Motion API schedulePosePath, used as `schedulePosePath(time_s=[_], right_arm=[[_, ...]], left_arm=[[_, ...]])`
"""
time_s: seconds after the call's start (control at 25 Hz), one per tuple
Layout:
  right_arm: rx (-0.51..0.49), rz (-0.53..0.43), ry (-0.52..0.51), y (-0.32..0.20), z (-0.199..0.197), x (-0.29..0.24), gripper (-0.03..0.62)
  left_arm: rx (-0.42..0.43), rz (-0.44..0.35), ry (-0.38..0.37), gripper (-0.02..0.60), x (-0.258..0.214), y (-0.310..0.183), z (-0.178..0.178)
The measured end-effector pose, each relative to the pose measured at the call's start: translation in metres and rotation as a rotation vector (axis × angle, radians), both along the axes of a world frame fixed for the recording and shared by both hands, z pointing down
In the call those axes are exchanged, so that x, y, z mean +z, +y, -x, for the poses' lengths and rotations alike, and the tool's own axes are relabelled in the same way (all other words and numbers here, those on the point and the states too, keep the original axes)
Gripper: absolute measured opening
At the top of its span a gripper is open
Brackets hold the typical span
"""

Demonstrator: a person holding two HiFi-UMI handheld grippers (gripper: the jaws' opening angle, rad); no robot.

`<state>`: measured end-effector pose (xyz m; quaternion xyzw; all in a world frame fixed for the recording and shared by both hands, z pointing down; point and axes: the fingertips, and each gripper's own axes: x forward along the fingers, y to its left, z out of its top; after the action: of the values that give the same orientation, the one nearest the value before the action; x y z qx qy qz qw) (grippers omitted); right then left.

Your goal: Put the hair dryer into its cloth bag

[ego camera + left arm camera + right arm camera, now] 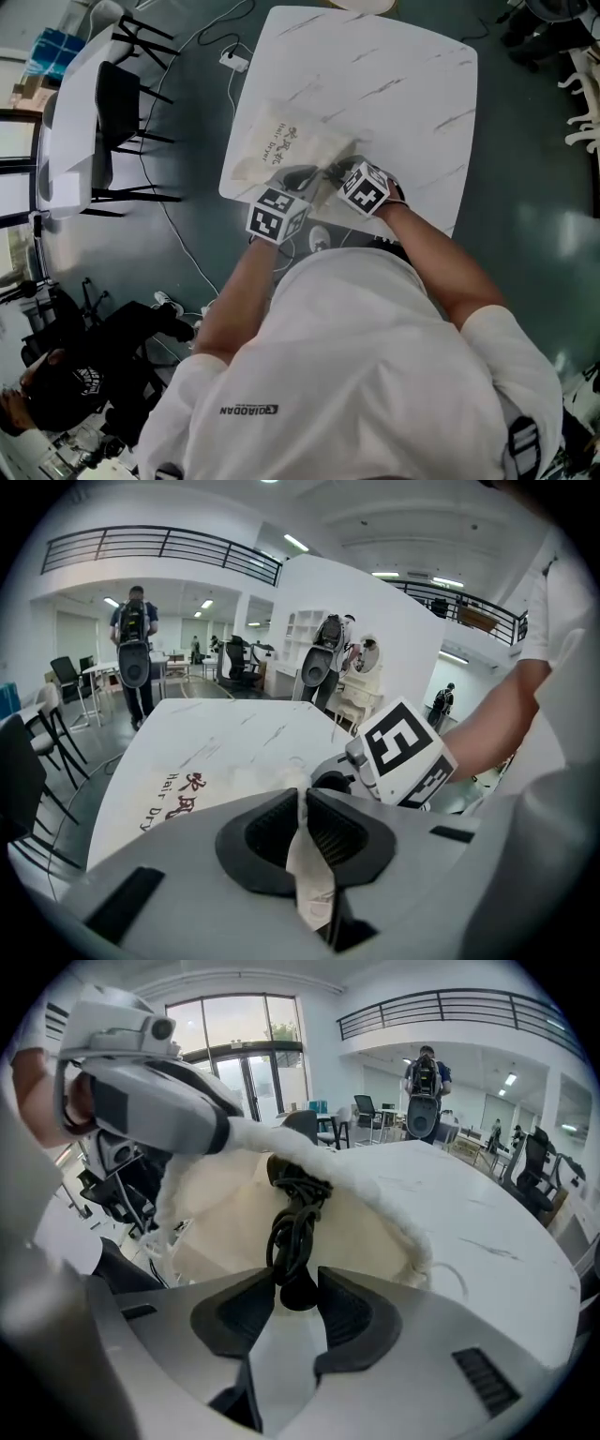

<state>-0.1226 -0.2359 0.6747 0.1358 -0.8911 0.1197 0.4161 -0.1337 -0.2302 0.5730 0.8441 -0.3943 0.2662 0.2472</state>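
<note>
Coiled hair dryer cord (291, 1227) at cloth bag (216, 1213) mouth
The right gripper (298, 1296) clamps it; the left gripper (302, 810) pinches the bag's rim.

- i'm in a big open office-style hall, a workspace rather than a home.
- a mezzanine railing (159, 546) runs round an upper level, under strip lights (295, 543).
- office chairs (66, 679) and desks stand about, with tall glass doors (248, 1072) on one side.
- my white marble-look counter (403, 84) stands on a dark floor (525, 169) trailed with cables (178, 234).
- a person (134, 639) with a backpack stands nearby.
</note>
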Motion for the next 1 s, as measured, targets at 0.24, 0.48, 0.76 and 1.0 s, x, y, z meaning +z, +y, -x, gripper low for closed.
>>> schedulePosePath(time_s=[0.24,0.48,0.76,1.0], right_arm=[[-0.011,-0.052,0.029,-0.026,0.023,0.011,0.164],[-0.036,-0.042,0.064,-0.030,0.025,0.026,0.167],[0.033,0.007,-0.035,-0.029,0.002,0.005,0.186],[0.182,0.070,-0.104,-0.001,-0.053,-0.019,0.184]], left_arm=[[-0.033,-0.003,0.028,0.051,0.000,-0.006,0.001],[-0.066,0.015,0.123,0.051,-0.005,-0.010,0.008],[-0.048,0.051,0.109,0.051,0.012,-0.006,0.002],[0.025,0.111,0.061,0.051,0.039,-0.005,-0.008]])
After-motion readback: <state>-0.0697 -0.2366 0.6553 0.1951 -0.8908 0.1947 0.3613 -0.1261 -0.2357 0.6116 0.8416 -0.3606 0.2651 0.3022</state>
